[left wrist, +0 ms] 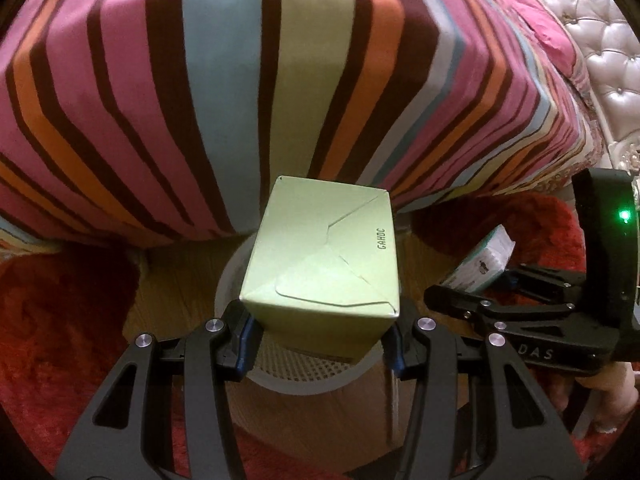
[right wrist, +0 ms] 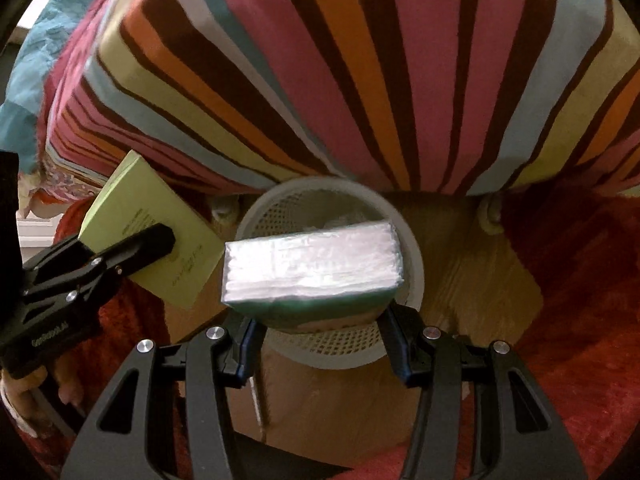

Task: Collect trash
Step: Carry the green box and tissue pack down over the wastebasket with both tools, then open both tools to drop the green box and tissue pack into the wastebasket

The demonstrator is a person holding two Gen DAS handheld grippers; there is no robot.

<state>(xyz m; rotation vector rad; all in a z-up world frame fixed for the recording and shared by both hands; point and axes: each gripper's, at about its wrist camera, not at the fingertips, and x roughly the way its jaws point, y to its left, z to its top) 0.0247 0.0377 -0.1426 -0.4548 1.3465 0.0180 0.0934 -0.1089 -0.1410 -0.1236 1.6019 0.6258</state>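
Observation:
My left gripper [left wrist: 320, 334] is shut on a pale green carton [left wrist: 326, 256] and holds it above a white mesh waste basket [left wrist: 304, 372] on the wooden floor. My right gripper [right wrist: 318, 338] is shut on a plastic-wrapped tissue pack [right wrist: 312, 268], white with a teal underside, held over the same basket [right wrist: 348, 344]. In the right wrist view the left gripper [right wrist: 120, 256] and green carton [right wrist: 168, 240] show at left. In the left wrist view the right gripper [left wrist: 496, 300] and tissue pack [left wrist: 480, 264] show at right.
A bed with a striped cover [left wrist: 240, 80] hangs close behind the basket. A red shaggy rug [left wrist: 48, 340] lies on both sides of the bare wooden floor [right wrist: 472, 280]. A tufted headboard [left wrist: 592, 48] stands at far right.

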